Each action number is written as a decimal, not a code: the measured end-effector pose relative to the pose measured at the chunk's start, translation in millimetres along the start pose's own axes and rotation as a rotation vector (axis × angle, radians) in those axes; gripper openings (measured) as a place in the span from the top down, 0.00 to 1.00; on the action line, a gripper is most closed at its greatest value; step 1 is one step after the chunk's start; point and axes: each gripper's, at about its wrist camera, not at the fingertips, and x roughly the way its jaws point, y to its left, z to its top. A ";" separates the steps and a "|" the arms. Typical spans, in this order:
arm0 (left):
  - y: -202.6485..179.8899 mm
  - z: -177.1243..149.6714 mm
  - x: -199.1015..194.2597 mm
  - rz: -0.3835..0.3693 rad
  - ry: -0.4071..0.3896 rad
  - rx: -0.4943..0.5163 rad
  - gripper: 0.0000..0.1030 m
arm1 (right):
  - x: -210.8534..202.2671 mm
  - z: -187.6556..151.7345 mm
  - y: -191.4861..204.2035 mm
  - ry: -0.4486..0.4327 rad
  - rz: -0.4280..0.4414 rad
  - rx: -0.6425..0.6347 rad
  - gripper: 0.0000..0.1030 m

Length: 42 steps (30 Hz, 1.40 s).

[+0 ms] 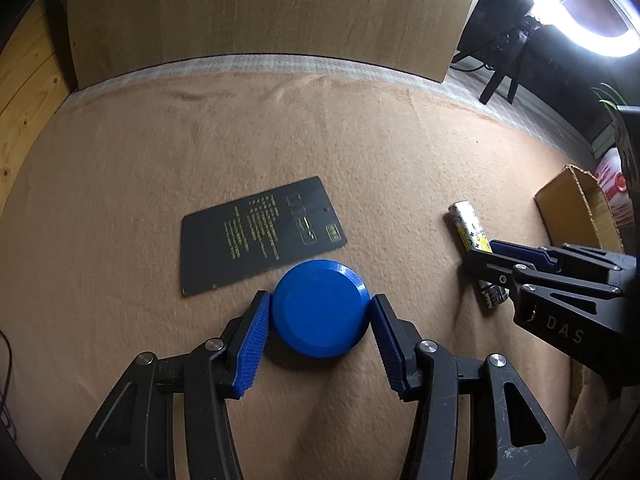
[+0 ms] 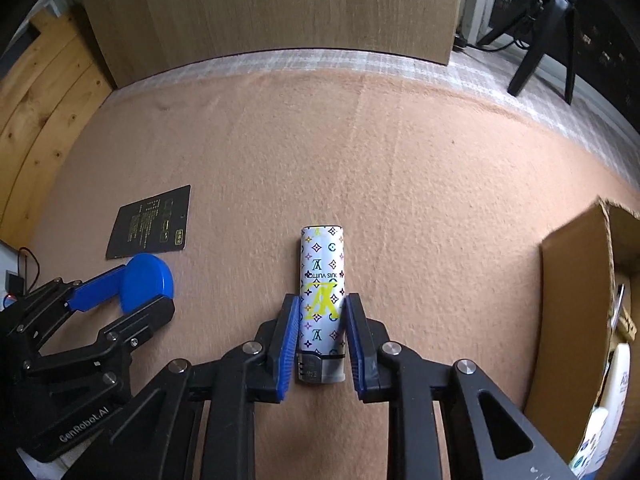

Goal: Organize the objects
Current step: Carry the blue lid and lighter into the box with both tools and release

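The lighter (image 2: 322,304), white with a coloured pattern, is taken as the landmark. It lies flat on the tan cloth (image 2: 400,168), and its long axis runs straight along the fingers of the right gripper (image 2: 322,344), with the metal head toward the gripper and the bottom end pointing away. The blue pads (image 2: 289,344) are set on both long sides of the lighter, touching it or very nearly; whether it is already pressed firmly cannot be told. The grasp is therefore made across the short width, which seems the correct direction.

To the left of the lighter, the blue round lid (image 1: 319,308) is seen between the fingers of the left gripper (image 1: 319,338); its jaws are wide, and the pads stand at the lid's edges, apparently not yet clenched. The black card (image 1: 260,236) lies just beyond the lid. To the right of the lighter, the cardboard box (image 2: 572,320) stands open, nearer to the right gripper, so it is probably the place for the lighter.
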 end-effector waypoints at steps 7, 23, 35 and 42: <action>-10.1 -15.3 -11.7 -0.054 0.004 0.000 0.47 | -32.4 -34.8 -22.7 -0.059 0.054 0.093 0.80; -121.6 15.0 -43.9 -0.178 -0.077 0.184 0.47 | -149.4 -100.7 -115.3 -0.267 -0.072 0.253 0.80; -256.0 40.9 -35.1 -0.252 -0.094 0.362 0.47 | -158.7 -135.3 -183.3 -0.255 -0.141 0.352 0.80; -303.3 49.2 -14.8 -0.245 -0.074 0.404 0.47 | -156.5 -140.5 -197.0 -0.247 -0.135 0.361 0.80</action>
